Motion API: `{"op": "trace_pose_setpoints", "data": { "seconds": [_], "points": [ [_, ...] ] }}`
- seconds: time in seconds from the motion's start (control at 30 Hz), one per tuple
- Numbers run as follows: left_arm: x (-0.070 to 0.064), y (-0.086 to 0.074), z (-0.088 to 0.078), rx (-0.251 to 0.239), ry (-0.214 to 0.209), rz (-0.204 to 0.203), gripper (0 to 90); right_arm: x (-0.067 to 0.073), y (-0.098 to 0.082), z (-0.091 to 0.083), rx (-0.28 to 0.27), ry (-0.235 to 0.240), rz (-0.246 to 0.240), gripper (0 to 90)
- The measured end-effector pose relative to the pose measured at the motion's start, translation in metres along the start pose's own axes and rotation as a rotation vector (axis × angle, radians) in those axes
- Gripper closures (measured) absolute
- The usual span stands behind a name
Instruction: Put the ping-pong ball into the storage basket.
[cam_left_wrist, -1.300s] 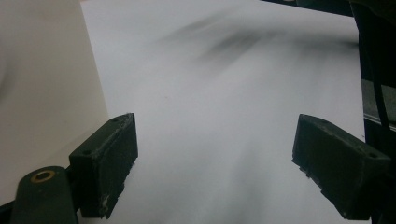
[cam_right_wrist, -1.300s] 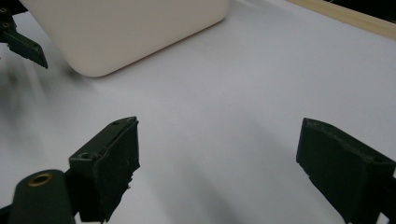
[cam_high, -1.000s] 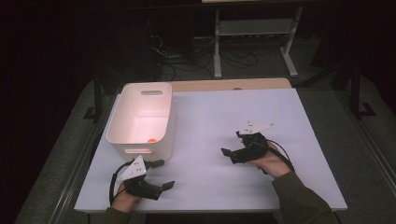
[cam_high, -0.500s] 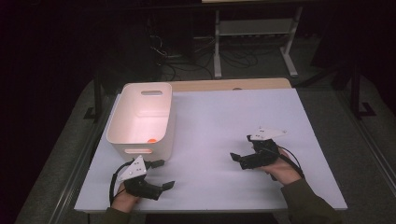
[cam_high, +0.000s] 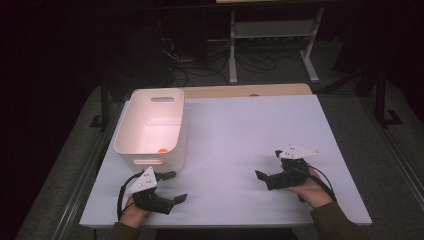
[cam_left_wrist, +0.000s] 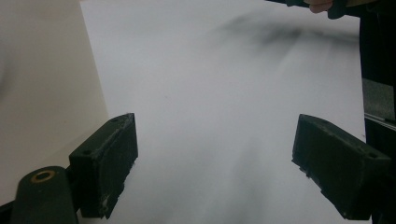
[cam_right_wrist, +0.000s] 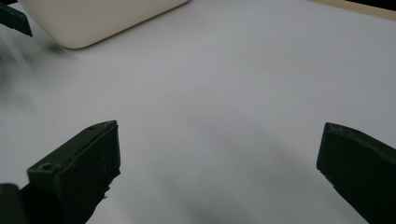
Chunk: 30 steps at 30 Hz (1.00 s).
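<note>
A white bin (cam_high: 150, 125) with a handle slot stands at the left of the white table (cam_high: 240, 125), and a small orange thing (cam_high: 162, 149) lies on its floor. My left gripper (cam_high: 176, 186) rests just in front of the bin near the table's front edge, open, with nothing between its fingers. In the left gripper view the left gripper (cam_left_wrist: 215, 135) is spread wide over bare table, with the bin wall (cam_left_wrist: 42, 93) at the left. My right gripper (cam_high: 267, 165) sits at the front right, open and empty, pointing left. The right gripper (cam_right_wrist: 219, 135) faces the bin (cam_right_wrist: 93, 18) across the table.
A wooden strip (cam_high: 240, 91) borders the table's far edge. Behind it stand a metal rack (cam_high: 272, 35) and cables (cam_high: 200, 60) on the dark floor. A dark rail (cam_high: 90, 180) runs along the table's left side.
My right gripper has moved to the right and nearer the table's front edge. The left gripper and the bin have stayed put.
</note>
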<state>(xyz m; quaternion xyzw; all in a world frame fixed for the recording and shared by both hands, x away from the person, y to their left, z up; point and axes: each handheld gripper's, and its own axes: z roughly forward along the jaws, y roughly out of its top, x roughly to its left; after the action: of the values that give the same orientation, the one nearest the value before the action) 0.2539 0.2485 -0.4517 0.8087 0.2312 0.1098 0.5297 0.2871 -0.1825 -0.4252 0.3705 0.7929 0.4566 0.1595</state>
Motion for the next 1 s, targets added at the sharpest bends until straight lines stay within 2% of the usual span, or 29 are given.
{"op": "trace_pose_setpoints", "data": {
  "seconds": [0.6,0.73,1.0],
  "points": [
    [0.0,0.0,0.0,0.001,0.0,0.001,14.0,-0.007,-0.03,-0.018,0.007,-0.048,0.02,0.0],
    [0.0,0.0,0.0,0.004,-0.001,0.001,14.0,-0.01,-0.033,-0.018,0.01,-0.047,0.032,0.0],
    [-0.001,0.0,0.0,0.002,0.0,0.003,14.0,-0.013,-0.037,-0.017,0.027,-0.052,0.027,0.0]
  ]
}}
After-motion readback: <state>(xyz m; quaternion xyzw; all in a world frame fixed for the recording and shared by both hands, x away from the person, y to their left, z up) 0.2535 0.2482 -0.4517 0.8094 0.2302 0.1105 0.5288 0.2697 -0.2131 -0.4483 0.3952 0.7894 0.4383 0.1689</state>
